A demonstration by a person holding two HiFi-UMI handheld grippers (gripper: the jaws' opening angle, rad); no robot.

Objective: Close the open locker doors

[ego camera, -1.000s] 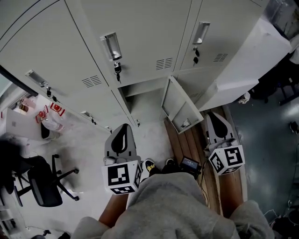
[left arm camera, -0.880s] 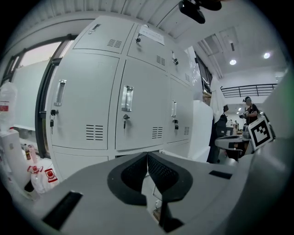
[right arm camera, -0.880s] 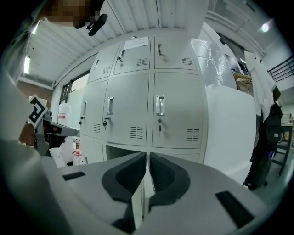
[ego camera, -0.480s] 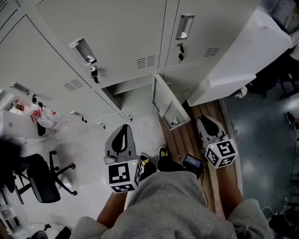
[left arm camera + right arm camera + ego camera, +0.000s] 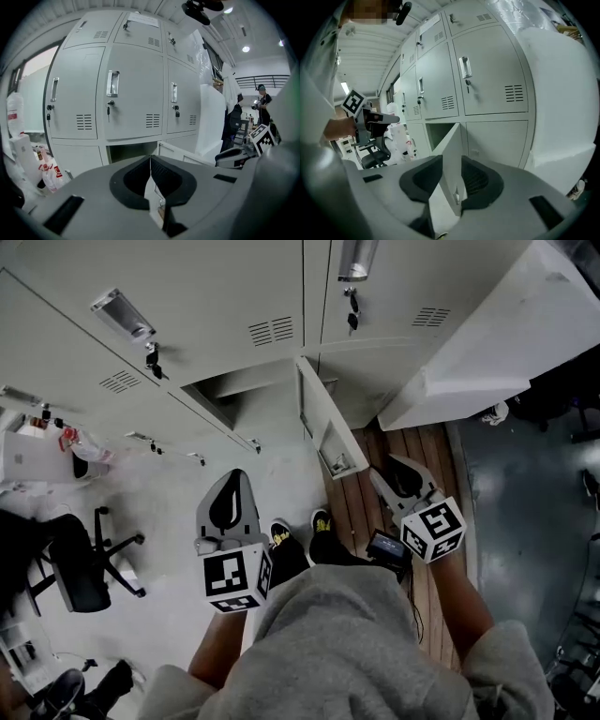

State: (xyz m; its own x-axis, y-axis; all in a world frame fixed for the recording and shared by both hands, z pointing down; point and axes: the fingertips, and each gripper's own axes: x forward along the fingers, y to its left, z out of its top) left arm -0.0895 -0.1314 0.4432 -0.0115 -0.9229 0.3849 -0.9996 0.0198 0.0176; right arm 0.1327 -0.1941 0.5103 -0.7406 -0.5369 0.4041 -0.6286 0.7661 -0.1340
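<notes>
Opening wide just now, the right gripper (image 5: pixel 389 472) has dropped toward the open grey metal locker door (image 5: pixel 323 423) at frame centre, its jaws framing the door's edge without touching it. The left gripper (image 5: pixel 232 488) is closed and empty, so a push looks next.

Left gripper (image 5: pixel 232 484) jaws together; right gripper (image 5: pixel 387 471) jaws just opened, empty.
</notes>
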